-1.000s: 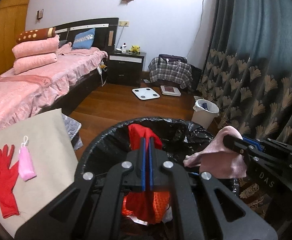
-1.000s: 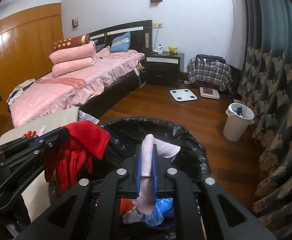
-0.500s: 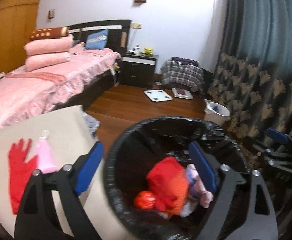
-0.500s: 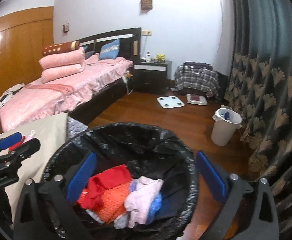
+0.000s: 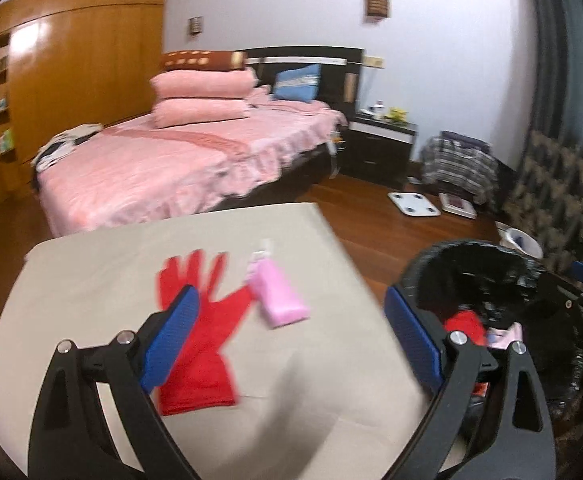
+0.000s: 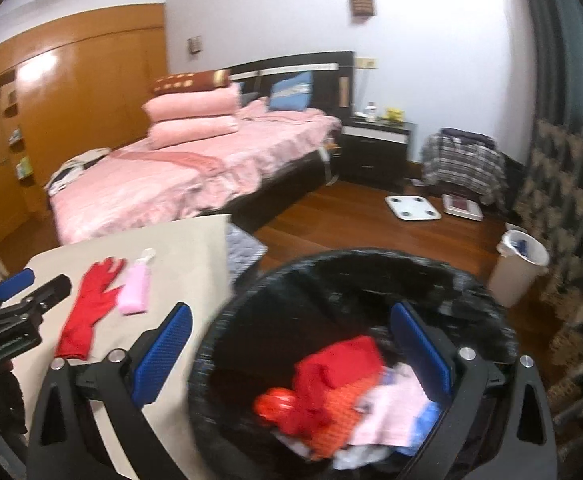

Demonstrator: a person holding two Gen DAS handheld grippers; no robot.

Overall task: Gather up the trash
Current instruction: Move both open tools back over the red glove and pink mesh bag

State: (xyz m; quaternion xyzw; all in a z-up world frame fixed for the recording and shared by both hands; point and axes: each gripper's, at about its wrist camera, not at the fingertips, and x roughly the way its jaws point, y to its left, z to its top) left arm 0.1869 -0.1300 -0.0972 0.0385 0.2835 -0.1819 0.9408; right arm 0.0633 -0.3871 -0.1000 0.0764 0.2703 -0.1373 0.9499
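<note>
Both grippers are now standing wide and empty; a second ago each was clamped on a cloth over the bin, and both jaws have just been opening with nothing between them. Those cloths are now lying inside the black-lined trash bin (image 6: 443, 280): red cloth (image 6: 339, 364) on top of an orange piece, pink cloth (image 6: 395, 404) beside it toward the right, plus a round red item and some blue scraps.

Left gripper (image 5: 291, 328) is swinging away from the bin and is now facing the beige table (image 5: 91, 280). Its view is blurring with the motion. Bin (image 5: 471, 264) is sitting off to its right, past the table edge.

Still lying on the table:
- red rubber glove (image 5: 199, 332), flat, fingers pointing away from the camera, partly under the left gripper's left finger in view
- pink bottle (image 5: 281, 300), on its side, just beside the glove's fingers, whether touching I cannot tell

Right gripper (image 6: 291, 356) is hovering over the bin's left rim, one blue pad over the table edge, the other over the bin contents. Same glove (image 6: 91, 304) and bottle (image 6: 135, 288) are showing in its view at left, with the left gripper (image 6: 23, 284) just beside them.

Background: pink bed (image 6: 195, 168), small white wastebasket (image 6: 519, 268) by the curtain.
</note>
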